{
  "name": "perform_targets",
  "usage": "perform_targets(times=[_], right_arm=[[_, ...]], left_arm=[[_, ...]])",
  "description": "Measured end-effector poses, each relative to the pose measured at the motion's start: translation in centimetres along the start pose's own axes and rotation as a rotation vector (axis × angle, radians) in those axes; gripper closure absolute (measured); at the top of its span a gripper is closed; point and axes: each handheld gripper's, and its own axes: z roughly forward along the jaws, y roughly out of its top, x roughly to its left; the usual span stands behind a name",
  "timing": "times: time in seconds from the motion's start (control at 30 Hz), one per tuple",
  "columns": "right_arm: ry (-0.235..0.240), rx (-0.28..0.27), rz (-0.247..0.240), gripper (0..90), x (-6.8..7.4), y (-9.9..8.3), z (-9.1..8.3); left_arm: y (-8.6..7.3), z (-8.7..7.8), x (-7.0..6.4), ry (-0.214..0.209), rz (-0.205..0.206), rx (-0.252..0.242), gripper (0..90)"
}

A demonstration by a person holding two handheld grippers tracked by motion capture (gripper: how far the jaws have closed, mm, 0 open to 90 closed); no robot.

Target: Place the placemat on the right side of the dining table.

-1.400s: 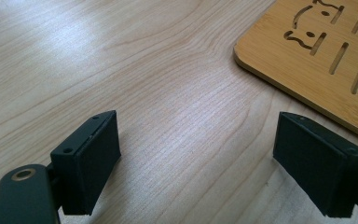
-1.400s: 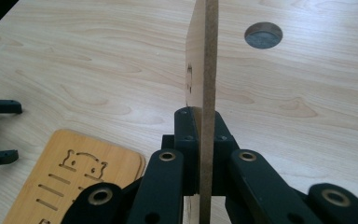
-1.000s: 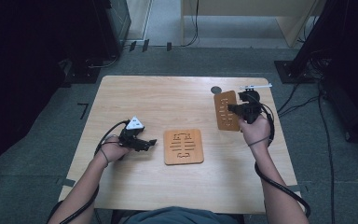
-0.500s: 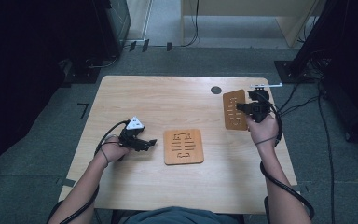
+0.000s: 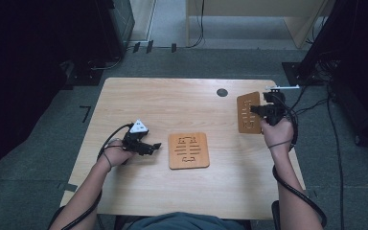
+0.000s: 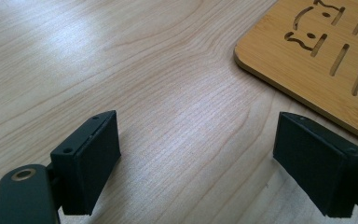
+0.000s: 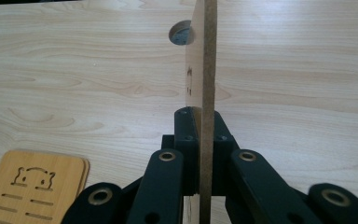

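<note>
While the right tongs (image 7: 200, 140) are clamping a wooden trivet (image 7: 204, 70) by its edge, the board is standing upright between their jaws in the right gripper view, its thin rim facing the camera and its slotted face turned to the left of the tongs. In the high view the same right tongs (image 5: 258, 111) are gripping that held trivet (image 5: 247, 112) at its near right side, and the board is showing tilted up off the worktop (image 5: 172, 100), with the person's right hand (image 5: 278, 129) wrapping the handle just behind. Beyond the raised board, a round cable hole (image 7: 181, 32) is sitting in the worktop, partly hidden by the board's rim.

Off to the left of the right tongs, a second trivet (image 7: 32, 191) with a bear cut-out and slots is lying flat on the worktop. In the high view this flat trivet (image 5: 188, 150) is lying between the two pairs of tongs, closer to the left pair.

The left tongs (image 6: 196, 158) are resting with their jaws wide apart and nothing between them, low over bare wood. The corner of the flat trivet (image 6: 317, 56) is lying just ahead and to the right of them, not touching either jaw. From above, the left tongs (image 5: 154, 147) are pointing toward that trivet, with the left hand (image 5: 117, 154) holding them close to the worktop's near left part.
</note>
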Motion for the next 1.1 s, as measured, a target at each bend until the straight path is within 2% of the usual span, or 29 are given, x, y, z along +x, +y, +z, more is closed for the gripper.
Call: perform_targets(times=[0.23,0.43,0.73,0.97,1.1], right_arm=[[-0.026,0.010,0.027,87.6,-1.0,0.1,-0.6],[-0.048,0.017,0.024,87.6,-1.3,0.2,-1.3],[-0.092,0.043,0.052,87.5,-2.7,0.3,-2.1],[-0.128,0.101,0.049,87.5,-3.4,0.3,-2.5],[-0.131,0.119,0.054,87.5,-3.5,0.3,-2.3]], left_arm=[[0.0,0.0,0.0,-0.002,-0.003,-0.001,13.7],[0.0,0.0,0.0,0.000,0.000,0.000,13.7],[0.0,0.0,0.0,0.000,-0.002,-0.001,13.7],[0.0,0.0,0.0,0.001,0.003,0.000,13.7],[0.1,0.1,0.0,0.001,0.001,-0.001,13.7]])
